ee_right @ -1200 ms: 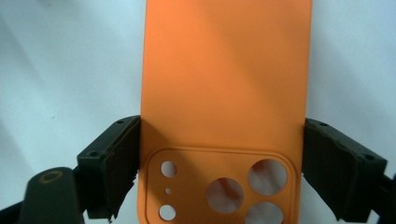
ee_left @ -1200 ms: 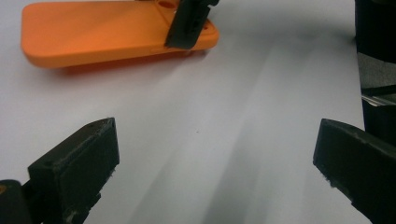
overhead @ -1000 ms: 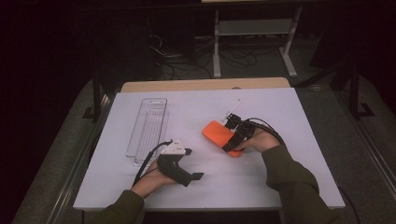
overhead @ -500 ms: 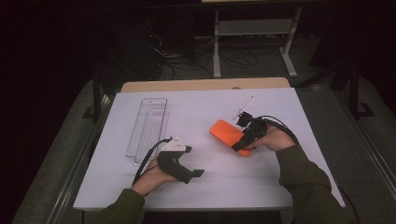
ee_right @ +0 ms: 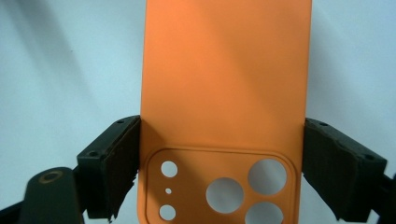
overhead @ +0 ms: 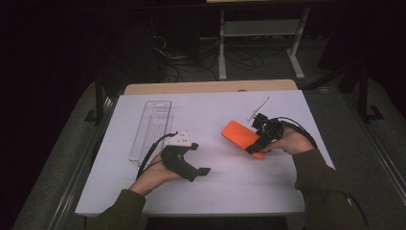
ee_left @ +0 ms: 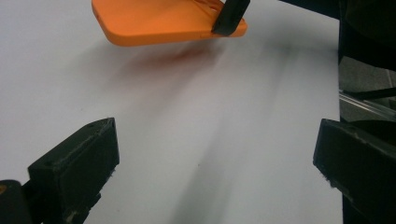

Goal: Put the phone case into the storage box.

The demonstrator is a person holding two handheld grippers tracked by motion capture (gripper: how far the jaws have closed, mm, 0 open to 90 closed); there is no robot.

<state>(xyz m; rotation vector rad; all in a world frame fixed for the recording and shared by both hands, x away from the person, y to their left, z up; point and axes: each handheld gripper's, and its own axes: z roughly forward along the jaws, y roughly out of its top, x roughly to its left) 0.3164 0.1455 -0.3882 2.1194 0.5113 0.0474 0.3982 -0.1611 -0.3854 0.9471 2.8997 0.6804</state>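
Observation:
An orange phone case (overhead: 238,135) hangs a little above the white table (overhead: 215,191), right of centre, and casts a shadow below it. My right gripper (overhead: 256,146) is shut on its camera-cutout end. In the right gripper view the case (ee_right: 224,84) sits between both pads (ee_right: 114,163), with its back face and lens holes towards the camera. My left gripper (overhead: 196,160) rests low over the table at front left, open and holding nothing. In the left gripper view the jaws (ee_left: 215,172) stand wide apart over bare table, and the case (ee_left: 159,21) is farther off.
A clear plastic tray (overhead: 151,127) lies lengthwise at the table's left. Near the back right, just beyond the right hand, lies a thin white stick (overhead: 258,109). Beyond the table are a wooden edge, cables and a metal stand on the floor.
The right gripper has carried the orange case a short way to the right. The left gripper has stayed where it was, open.

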